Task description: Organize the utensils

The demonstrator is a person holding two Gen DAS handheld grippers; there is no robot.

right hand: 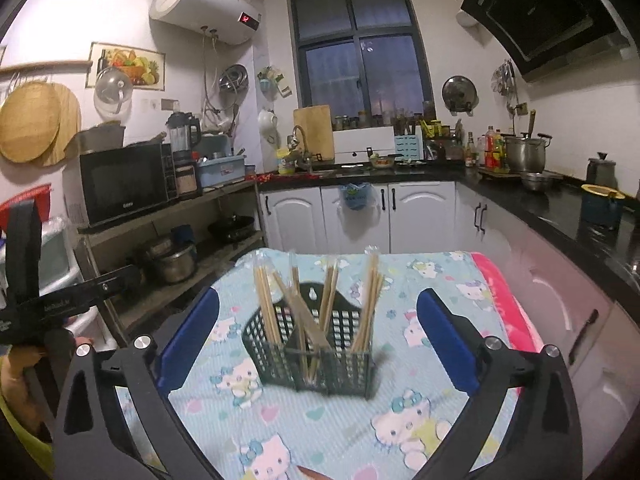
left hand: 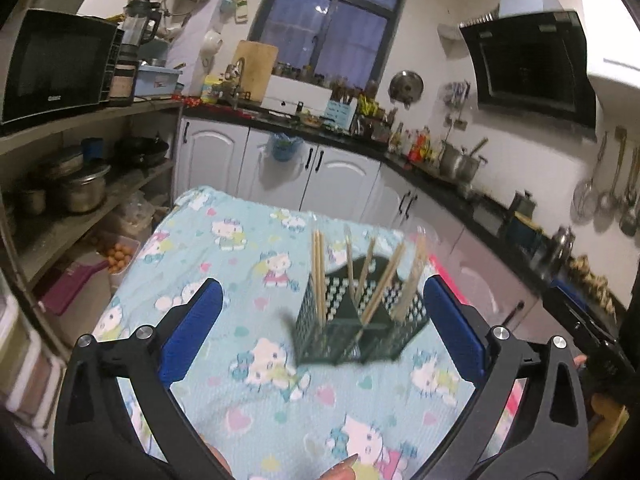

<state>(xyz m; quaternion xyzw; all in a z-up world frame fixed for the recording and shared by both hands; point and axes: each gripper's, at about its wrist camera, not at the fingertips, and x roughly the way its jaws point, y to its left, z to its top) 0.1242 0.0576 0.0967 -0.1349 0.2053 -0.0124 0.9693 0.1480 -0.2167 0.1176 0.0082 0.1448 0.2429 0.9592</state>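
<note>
A dark green mesh utensil basket [right hand: 316, 354] stands on a table covered with a light blue cartoon-cat cloth [right hand: 344, 432]. Several wooden chopsticks [right hand: 267, 308] stand upright in its compartments. In the left wrist view the basket [left hand: 356, 326] and chopsticks [left hand: 319, 276] look blurred. My left gripper [left hand: 322, 316] is open and empty, its blue pads [left hand: 192, 332] wide apart, near the basket. My right gripper [right hand: 318, 330] is open and empty, with the basket between and beyond its blue pads [right hand: 448, 340]. The left gripper's black body [right hand: 24, 280] shows at the right wrist view's left edge.
A pink cloth edge [right hand: 504, 304] runs along the table's right side. White cabinets [right hand: 356, 216] and a black counter [right hand: 560, 204] with pots lie beyond. A shelf with a microwave [right hand: 120, 184] and pans stands left. A crate of oranges [left hand: 118, 258] sits on the floor.
</note>
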